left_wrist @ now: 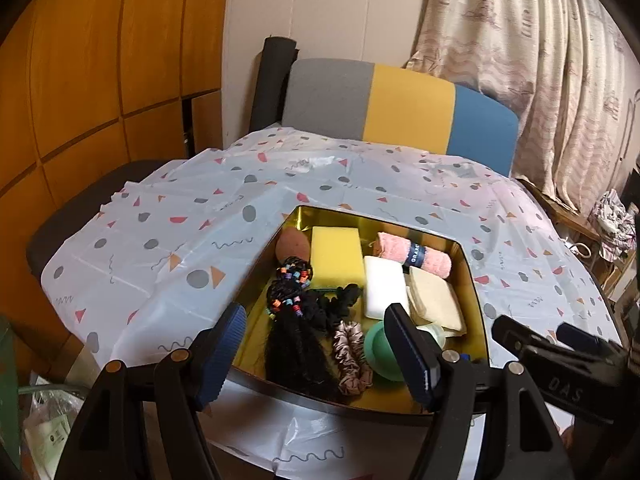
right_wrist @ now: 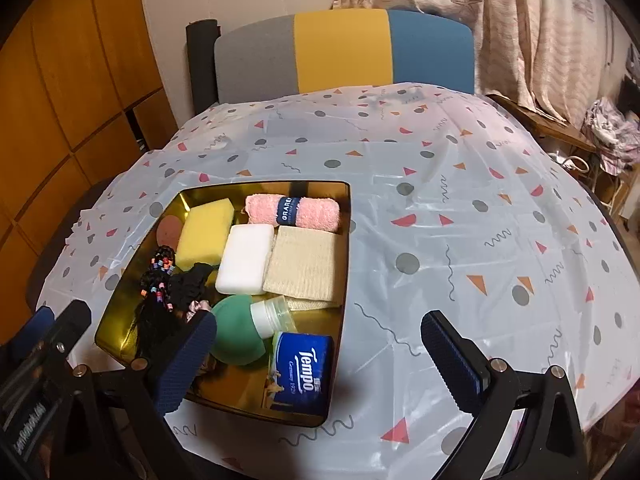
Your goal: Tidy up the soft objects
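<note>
Two claws hang above the near edge of a round bench covered in a pale plastic cloth printed with grey dots and red and orange triangles, and both stand wide open with nothing between their blue-padded fingers. Ahead of the left claw, framed between its fingers, sits a shiny gold rectangular tray that holds all the soft things. Nearest that claw lie a long black braided hairpiece with coloured beads and a dusty-pink satin scrunchie, with a black crinkled scrunchie just beyond them. A green squeezable silicone bottle with a pale cap lies by the left claw's right-hand finger. Farther ahead are a yellow rectangular sponge, a white foam block, a folded cream knitted cloth and, farthest, a rolled pink towel with a dark blue band; a brown egg-shaped makeup sponge rests in the far left corner. The right claw hovers over the tray's near right corner: its left-hand finger overlaps the tray, its right-hand finger is over bare cloth, and a blue packet of Tempo tissues lies between them in the tray. Beyond the bench stands a chair with a grey, yellow and blue backrest.
</note>
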{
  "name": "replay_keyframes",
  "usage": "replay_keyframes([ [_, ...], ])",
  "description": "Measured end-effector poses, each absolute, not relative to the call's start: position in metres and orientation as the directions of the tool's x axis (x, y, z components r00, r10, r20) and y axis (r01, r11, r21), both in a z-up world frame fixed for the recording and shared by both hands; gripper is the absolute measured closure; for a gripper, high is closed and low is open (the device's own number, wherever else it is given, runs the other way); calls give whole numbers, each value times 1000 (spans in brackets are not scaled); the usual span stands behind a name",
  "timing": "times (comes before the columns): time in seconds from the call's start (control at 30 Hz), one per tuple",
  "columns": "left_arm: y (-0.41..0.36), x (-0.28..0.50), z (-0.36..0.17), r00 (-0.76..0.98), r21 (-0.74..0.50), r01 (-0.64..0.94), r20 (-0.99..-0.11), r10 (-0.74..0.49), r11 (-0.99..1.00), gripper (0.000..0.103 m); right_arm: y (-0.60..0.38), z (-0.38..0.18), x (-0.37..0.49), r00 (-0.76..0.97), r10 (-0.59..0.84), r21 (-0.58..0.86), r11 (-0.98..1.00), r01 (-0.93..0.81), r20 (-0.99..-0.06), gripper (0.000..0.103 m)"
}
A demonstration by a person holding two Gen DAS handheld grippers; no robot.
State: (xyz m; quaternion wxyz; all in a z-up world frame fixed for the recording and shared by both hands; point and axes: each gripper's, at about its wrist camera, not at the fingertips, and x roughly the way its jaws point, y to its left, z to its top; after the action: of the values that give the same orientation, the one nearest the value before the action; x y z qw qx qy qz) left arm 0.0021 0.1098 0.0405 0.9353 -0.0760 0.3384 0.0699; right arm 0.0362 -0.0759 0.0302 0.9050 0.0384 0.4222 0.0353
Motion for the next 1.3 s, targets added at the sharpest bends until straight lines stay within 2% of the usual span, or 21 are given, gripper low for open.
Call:
replay_keyframes([
  [0.33, 108, 8, 31, 711, -20, -207, -690, 136, 978, 31, -78, 26, 33, 643, 93, 112, 994, -12, -760, 0],
  [0.77, 107, 8, 31, 704, -15, -188, -700, 124, 982, 31, -75, 29, 30, 658, 72, 82, 997, -16, -749, 0],
  [0.93, 104, 8, 29, 701, -4, -177, -703, 123, 984, 36, -76, 31, 28, 667, 66, 77, 997, -13, -742, 0],
  [1.3, 101, 9, 28, 697, -7, -161, -708, 108, 987, 37, -75, 32, 27, 673, 66, 75, 997, -15, -737, 0],
])
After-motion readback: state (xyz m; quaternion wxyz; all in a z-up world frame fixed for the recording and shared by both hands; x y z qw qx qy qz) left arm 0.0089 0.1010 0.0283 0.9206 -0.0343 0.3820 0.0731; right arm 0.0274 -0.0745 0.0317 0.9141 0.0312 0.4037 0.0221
